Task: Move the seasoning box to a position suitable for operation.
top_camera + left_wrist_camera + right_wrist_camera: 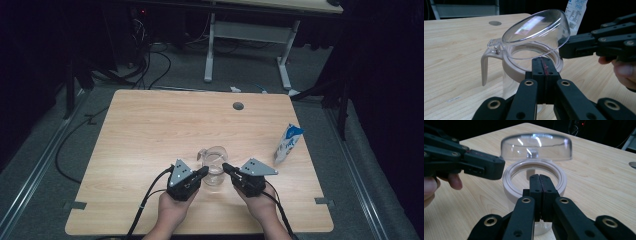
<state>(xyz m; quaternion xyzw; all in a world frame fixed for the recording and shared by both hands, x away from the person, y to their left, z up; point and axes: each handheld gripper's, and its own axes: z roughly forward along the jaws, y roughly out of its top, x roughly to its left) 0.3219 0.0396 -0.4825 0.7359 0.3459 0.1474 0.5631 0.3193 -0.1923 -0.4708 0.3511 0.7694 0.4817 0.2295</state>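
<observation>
**Inspector:** Report the position of the item under work.

**Assistant:** A clear jug (214, 170) with a beige collar and handle stands upright on the wooden worktop (150, 130), toward the near edge and about midway across. Its transparent domed lid (536, 32) is hinged at the handle side and tilted up, leaving the mouth uncovered.

**Inspector:** Left gripper?

**Assistant:** The left gripper (202, 171) sits just left of the jug, tip at the collar. In the left gripper view its fingers (539, 72) are pressed together with nothing between them. Whether the tip touches the collar, I cannot tell.

**Inspector:** Right gripper?

**Assistant:** The right gripper (226, 167) sits just right of the jug, opposite the other. Its fingers (536, 190) are likewise together and empty, pointed at the collar's rim. In the left gripper view its tip lies against or just beside the raised lid's edge; contact is not certain.

**Inspector:** Anything else on the surface?

**Assistant:** A blue-and-white carton (288, 144) stands near the right edge, well apart from the jug. A grey round insert (238, 106) sits toward the far edge.
</observation>
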